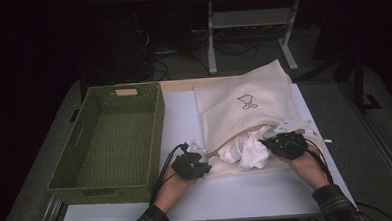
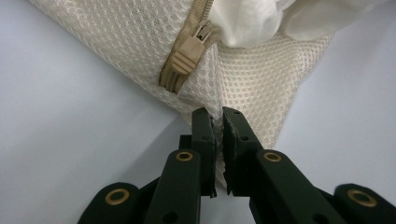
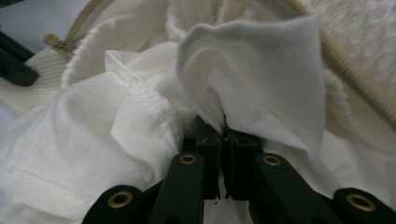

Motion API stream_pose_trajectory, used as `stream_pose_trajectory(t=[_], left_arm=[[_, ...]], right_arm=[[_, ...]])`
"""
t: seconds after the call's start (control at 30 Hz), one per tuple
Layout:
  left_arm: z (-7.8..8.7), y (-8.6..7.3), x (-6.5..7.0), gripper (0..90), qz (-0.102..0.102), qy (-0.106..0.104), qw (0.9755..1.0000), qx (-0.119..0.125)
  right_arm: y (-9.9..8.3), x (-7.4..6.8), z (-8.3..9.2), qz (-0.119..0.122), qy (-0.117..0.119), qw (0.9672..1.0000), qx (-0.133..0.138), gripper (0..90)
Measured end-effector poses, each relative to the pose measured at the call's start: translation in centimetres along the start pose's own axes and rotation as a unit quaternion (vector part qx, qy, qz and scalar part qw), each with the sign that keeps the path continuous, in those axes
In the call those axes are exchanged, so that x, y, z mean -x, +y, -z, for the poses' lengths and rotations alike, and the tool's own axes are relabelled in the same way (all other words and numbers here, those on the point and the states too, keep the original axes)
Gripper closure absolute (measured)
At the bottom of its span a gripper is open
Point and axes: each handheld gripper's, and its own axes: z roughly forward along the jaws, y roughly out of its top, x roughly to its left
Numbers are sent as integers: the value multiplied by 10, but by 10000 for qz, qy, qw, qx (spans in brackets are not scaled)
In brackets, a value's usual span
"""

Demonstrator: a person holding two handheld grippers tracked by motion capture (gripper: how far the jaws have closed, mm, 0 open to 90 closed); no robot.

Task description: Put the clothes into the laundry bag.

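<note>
A green woven basket (image 1: 110,139) sits at the table's left. Beside it, the left gripper (image 2: 218,122) pinches the corner of the cream mesh bag (image 2: 247,79). The right gripper (image 3: 225,133) is clamped on white cloth (image 3: 261,88) spilling from the bag's open mouth

Left gripper (image 1: 192,163) is sitting at the near-left corner of the mesh bag (image 1: 244,106); right gripper (image 1: 285,144) is sitting at the bag mouth against the white cloth (image 1: 248,150). Green basket (image 1: 85,145) is standing left on the table (image 1: 179,116).
</note>
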Motion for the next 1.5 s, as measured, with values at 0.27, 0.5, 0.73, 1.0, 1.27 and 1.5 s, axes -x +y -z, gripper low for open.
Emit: stream_pose_trajectory(t=[0.27, 0.5, 0.73, 1.0, 1.27, 1.5], left_arm=[[1, 0, 0, 842, -38, 1, 10000, -18], [1, 0, 0, 843, -44, 1, 10000, -17], [0, 0, 0, 842, -37, -20, 10000, -6], [0, 0, 1, 842, -37, -5, 10000, -22], [0, 0, 1, 848, -36, 4, 10000, -11], [0, 0, 1, 847, -43, -24, 10000, -15]], right_arm=[[7, 18, -12, -123, -362, 9993, 10, 857], [10, 30, -23, -199, -772, 9968, 32, 860], [6, 40, -25, -385, -775, 9962, 38, 849], [3, 34, -26, -264, -743, 9968, -122, 843], [3, 34, -33, -23, -1250, 9919, -231, 863], [2, 45, -37, -290, -1240, 9918, -102, 854]])
